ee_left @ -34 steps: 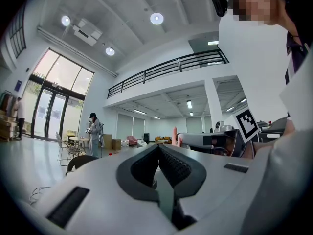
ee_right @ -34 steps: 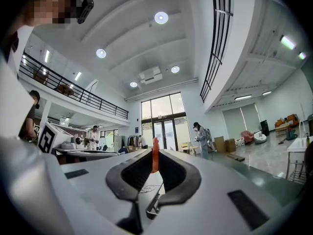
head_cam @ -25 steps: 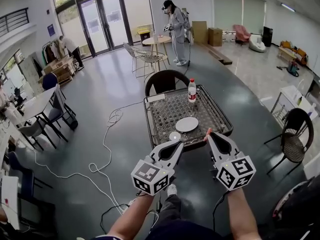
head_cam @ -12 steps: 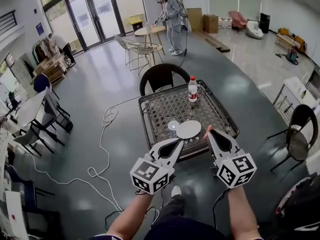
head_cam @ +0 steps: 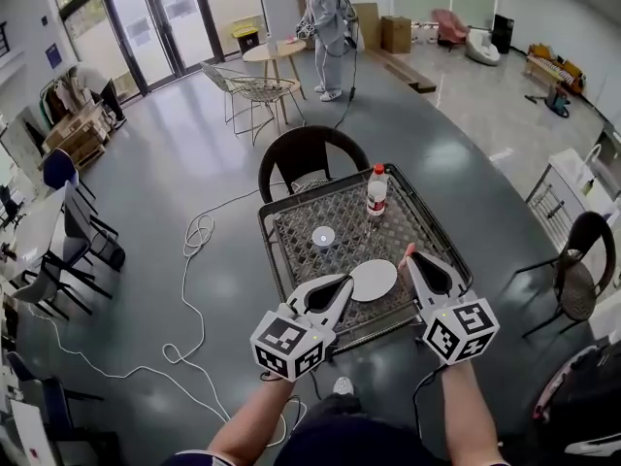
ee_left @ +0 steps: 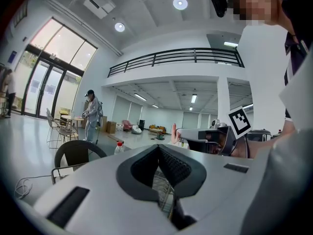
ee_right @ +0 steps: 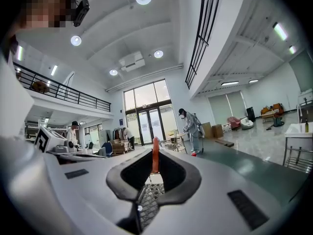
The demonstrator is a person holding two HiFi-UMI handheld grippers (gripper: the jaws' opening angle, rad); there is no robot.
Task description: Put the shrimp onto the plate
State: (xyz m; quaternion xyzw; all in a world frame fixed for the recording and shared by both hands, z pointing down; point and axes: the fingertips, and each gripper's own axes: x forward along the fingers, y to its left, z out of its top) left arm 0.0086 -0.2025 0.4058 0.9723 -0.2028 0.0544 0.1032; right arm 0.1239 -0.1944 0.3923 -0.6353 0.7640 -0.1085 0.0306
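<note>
An orange-pink shrimp (head_cam: 406, 253) is pinched at the tip of my right gripper (head_cam: 409, 258), which is shut on it; in the right gripper view the shrimp (ee_right: 155, 156) stands upright between the jaws. The white plate (head_cam: 373, 280) lies on the near part of the mesh-topped table (head_cam: 291, 250), between the two grippers and just left of the shrimp. My left gripper (head_cam: 345, 281) is shut with nothing in it, its tip at the plate's left edge. In the left gripper view its jaws meet, and the right gripper (ee_left: 182, 136) shows beyond them.
A red-capped water bottle (head_cam: 376, 190) and a small white disc (head_cam: 323, 236) stand on the table. A black chair (head_cam: 309, 158) sits behind it, another (head_cam: 585, 250) at the right. A white cable (head_cam: 194, 250) trails on the floor. A person (head_cam: 320, 17) stands far off.
The table has come closer in the head view. The plate now lies between the gripper tips instead of beyond them. Both grippers stay shut, the right one still holding the shrimp.
</note>
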